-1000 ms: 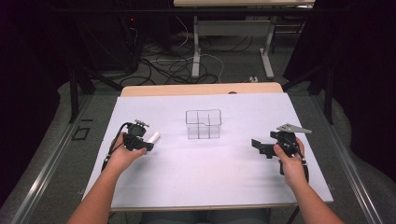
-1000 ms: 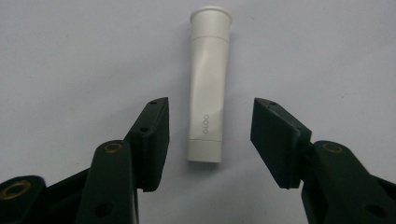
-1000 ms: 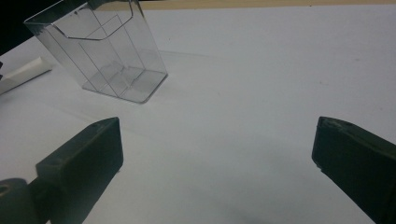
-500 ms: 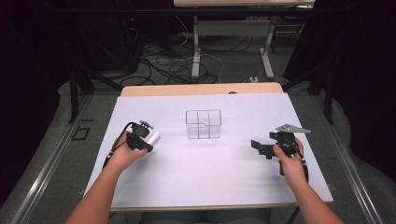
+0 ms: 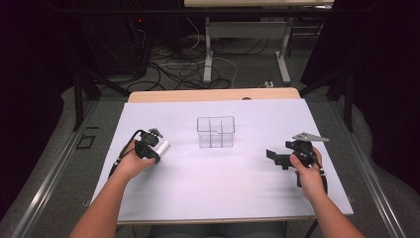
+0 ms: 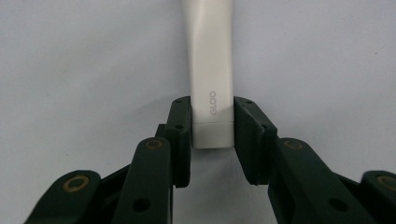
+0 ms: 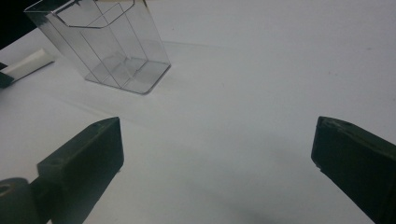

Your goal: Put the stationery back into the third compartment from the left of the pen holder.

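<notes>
Two claws work over one bench, which carries two things: one white stick and one clear box.

The left claw pinches the stick near its squared end, one jaw pressed against each side. The stick bears the word "GLOO" just ahead of the jaws and runs straight away from the claw, over the white bench top. In the high view the left claw sits low at the bench's left, and the stick pokes out beyond it toward the box.

The right claw is spread wide, both jaws well apart with only bare bench between them. In the high view the right claw rests at the bench's right, its jaws turned toward the middle.

The box stands upright between the two claws, apart from both, and has inner dividers. From the right claw, the box lies ahead and off to its left, with the stick just beyond it.
</notes>
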`<action>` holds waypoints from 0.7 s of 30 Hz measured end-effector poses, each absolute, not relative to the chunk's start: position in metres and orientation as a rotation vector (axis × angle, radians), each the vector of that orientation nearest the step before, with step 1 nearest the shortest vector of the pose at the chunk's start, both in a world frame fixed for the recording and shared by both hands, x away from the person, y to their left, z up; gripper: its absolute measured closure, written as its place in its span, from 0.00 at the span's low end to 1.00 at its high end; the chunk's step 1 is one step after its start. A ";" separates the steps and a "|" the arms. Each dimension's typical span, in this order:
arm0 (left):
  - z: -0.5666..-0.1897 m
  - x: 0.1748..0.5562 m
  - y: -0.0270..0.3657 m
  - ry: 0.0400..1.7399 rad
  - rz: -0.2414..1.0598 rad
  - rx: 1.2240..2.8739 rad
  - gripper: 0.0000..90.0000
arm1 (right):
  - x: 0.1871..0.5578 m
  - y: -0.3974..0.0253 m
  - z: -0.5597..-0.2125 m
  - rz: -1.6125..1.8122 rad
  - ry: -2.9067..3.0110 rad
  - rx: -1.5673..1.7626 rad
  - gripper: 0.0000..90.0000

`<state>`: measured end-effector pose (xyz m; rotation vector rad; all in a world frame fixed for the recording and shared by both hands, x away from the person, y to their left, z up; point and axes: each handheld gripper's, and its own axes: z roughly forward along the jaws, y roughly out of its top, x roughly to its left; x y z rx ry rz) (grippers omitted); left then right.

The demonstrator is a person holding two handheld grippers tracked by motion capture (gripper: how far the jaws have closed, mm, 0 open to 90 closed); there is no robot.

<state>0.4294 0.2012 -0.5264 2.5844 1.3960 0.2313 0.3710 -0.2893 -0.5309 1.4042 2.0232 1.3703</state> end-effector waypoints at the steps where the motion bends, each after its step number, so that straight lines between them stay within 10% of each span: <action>1: -0.526 0.430 0.201 1.393 0.228 2.584 0.78 | 0.371 -0.289 -0.531 1.370 2.025 1.405 0.02; 21: -0.528 0.428 0.210 1.499 0.171 2.441 0.79 | 0.370 -0.284 -0.531 1.352 2.060 1.391 0.06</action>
